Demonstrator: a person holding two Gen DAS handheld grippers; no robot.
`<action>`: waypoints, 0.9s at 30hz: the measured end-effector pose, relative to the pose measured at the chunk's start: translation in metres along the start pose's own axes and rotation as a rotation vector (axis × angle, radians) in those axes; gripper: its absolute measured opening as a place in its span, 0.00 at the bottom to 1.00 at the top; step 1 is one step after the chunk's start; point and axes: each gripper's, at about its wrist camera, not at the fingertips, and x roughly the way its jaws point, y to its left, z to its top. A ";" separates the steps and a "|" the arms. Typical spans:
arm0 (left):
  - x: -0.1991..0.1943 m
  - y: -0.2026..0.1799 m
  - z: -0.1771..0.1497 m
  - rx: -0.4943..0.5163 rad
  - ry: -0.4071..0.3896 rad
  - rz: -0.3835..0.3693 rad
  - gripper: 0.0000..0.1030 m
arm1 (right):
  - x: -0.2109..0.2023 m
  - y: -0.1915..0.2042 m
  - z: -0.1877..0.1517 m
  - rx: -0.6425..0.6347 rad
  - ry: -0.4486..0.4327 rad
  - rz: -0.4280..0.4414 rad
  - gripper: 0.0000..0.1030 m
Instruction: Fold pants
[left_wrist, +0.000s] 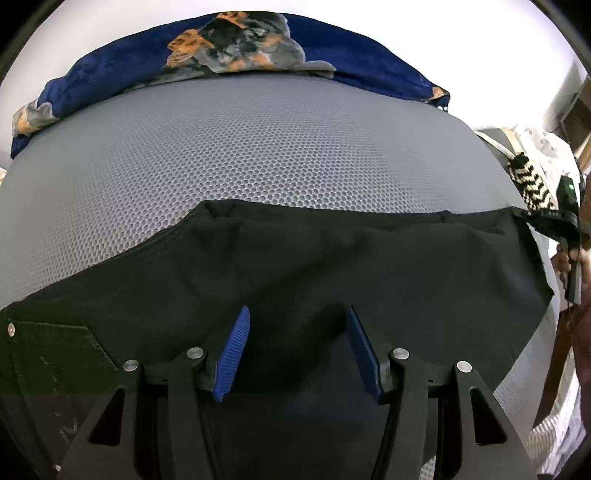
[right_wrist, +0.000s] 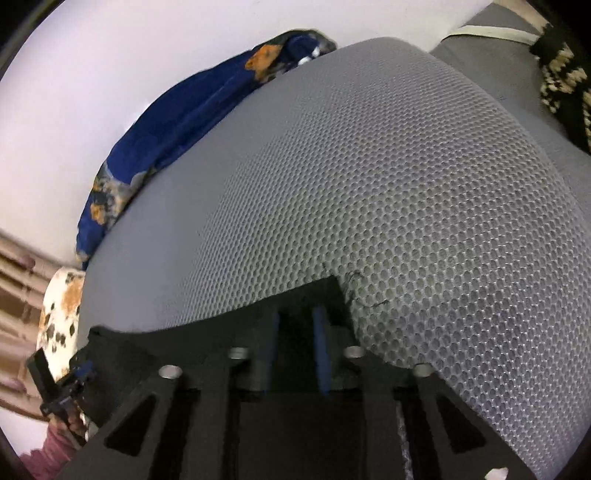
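Black pants (left_wrist: 332, 266) lie spread on a grey mesh mattress (left_wrist: 258, 147), with a back pocket (left_wrist: 55, 350) at the lower left. My left gripper (left_wrist: 297, 317) is open just above the pants, its blue pads apart with nothing between them. My right gripper (right_wrist: 297, 314) is shut on a corner of the pants (right_wrist: 306, 291), its blue pads close together with black fabric between them. In the left wrist view the right gripper (left_wrist: 565, 221) shows at the pants' far right corner. In the right wrist view the left gripper (right_wrist: 62, 384) shows at the far left.
A blue blanket with an orange and grey print (left_wrist: 236, 48) lies along the far edge of the mattress. A black and white knitted piece (left_wrist: 532, 181) hangs at the right. A spotted pillow (right_wrist: 59, 314) sits beyond the left edge.
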 end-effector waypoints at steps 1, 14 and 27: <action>-0.001 0.001 0.000 -0.008 -0.005 0.003 0.54 | -0.006 0.005 -0.002 -0.019 -0.024 -0.015 0.04; -0.005 0.023 -0.007 -0.031 -0.062 0.070 0.54 | -0.012 0.030 -0.016 -0.060 -0.163 -0.292 0.02; -0.020 0.043 -0.007 -0.002 -0.099 0.030 0.58 | -0.039 0.087 -0.013 -0.103 -0.177 -0.306 0.27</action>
